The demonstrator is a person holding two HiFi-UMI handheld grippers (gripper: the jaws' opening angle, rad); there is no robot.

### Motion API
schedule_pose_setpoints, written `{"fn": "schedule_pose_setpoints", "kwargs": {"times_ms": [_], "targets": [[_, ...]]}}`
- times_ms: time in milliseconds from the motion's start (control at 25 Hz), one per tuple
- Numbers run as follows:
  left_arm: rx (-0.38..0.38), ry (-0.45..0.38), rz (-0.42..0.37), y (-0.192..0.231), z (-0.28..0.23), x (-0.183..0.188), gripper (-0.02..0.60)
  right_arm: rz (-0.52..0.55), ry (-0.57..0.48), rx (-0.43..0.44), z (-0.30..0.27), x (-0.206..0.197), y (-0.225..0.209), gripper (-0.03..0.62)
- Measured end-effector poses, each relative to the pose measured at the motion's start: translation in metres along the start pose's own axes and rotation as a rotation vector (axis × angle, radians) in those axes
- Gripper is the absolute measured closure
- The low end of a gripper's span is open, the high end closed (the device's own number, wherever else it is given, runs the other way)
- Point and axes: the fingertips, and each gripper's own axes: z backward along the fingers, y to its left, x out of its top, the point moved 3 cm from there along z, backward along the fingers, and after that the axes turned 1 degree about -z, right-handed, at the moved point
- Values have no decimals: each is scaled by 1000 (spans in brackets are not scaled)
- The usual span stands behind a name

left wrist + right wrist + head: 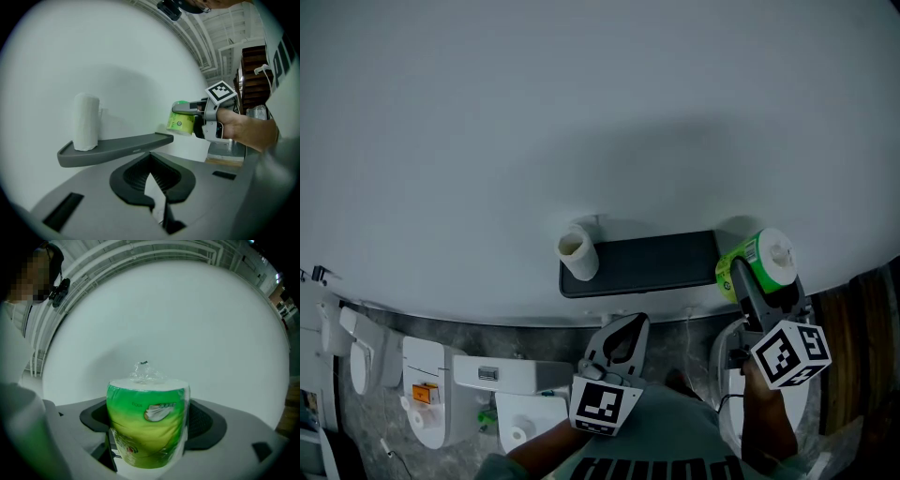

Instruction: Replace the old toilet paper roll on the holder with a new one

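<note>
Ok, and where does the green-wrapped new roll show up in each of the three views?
Head view: the green-wrapped roll is at right, in the right gripper, off the dark shelf's right end.
Left gripper view: the roll is right of centre, just past the shelf's end.
Right gripper view: the roll is bottom centre, between the jaws.
Shared landmark: the white wall behind it.

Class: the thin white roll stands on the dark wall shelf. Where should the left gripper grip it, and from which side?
Probably grip the white roll across its mid-height sides, coming from the front. It stands upright at the shelf end, the wall close behind, so only its curved flanks are free for the left gripper.
</note>
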Motion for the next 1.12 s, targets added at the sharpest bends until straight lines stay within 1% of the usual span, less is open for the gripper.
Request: {"fn": "schedule_pose_setpoints", "kwargs": {"times_ms": [240, 480, 600, 920, 1120], "targets": [[-15, 10, -12, -16, -5, 0, 577, -127, 6, -41, 11, -12, -39, 136], [8, 28, -11, -19, -9, -6, 577, -235, 25, -54, 12, -29, -63, 135], [20, 42, -4, -18, -11, -10, 577, -307, 39, -54, 8, -41, -72, 135], [60, 64, -4, -13, -8, -16, 577, -559, 95, -48, -9, -82, -90, 135], [96, 75, 2, -4, -1, -19, 577, -728, 125, -28, -20, -104, -90, 135]]}}
